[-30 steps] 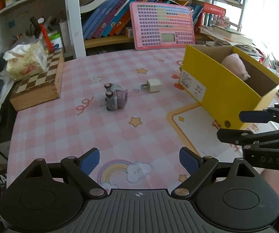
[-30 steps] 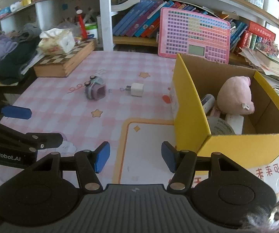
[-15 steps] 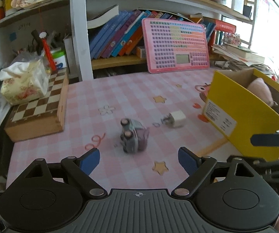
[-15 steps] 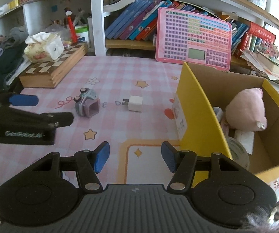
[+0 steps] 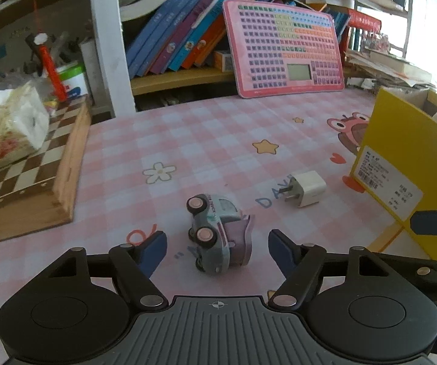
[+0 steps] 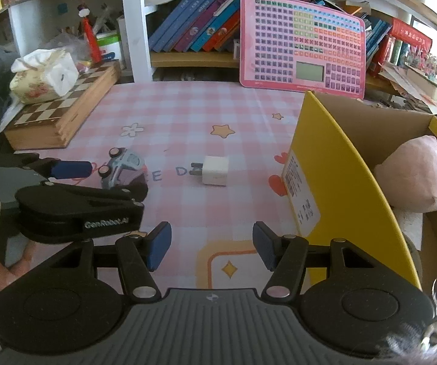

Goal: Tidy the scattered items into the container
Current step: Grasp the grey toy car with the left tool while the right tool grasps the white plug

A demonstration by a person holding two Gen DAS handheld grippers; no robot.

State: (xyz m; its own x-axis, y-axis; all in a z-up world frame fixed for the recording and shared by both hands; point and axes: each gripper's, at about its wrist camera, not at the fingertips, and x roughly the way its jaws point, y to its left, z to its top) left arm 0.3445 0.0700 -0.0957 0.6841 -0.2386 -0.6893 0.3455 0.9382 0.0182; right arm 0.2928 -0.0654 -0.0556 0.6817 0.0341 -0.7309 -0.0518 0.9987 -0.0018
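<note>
A small grey-and-purple toy car lies on its side on the pink checked tablecloth. My left gripper is open with the car between its blue fingertips; the car also shows in the right wrist view. A white plug adapter lies to the right of the car, also in the right wrist view. The yellow cardboard box stands at the right and holds a pink plush. My right gripper is open and empty, near the box's front corner.
A wooden chessboard box with a tissue pack on it sits at the left. A pink keyboard toy leans against the bookshelf at the back. Books fill the shelf. The table's edge runs along the left side.
My left gripper has moved forward and down to the toy car, which now sits between its fingers. My right gripper has moved a little forward beside the box.
</note>
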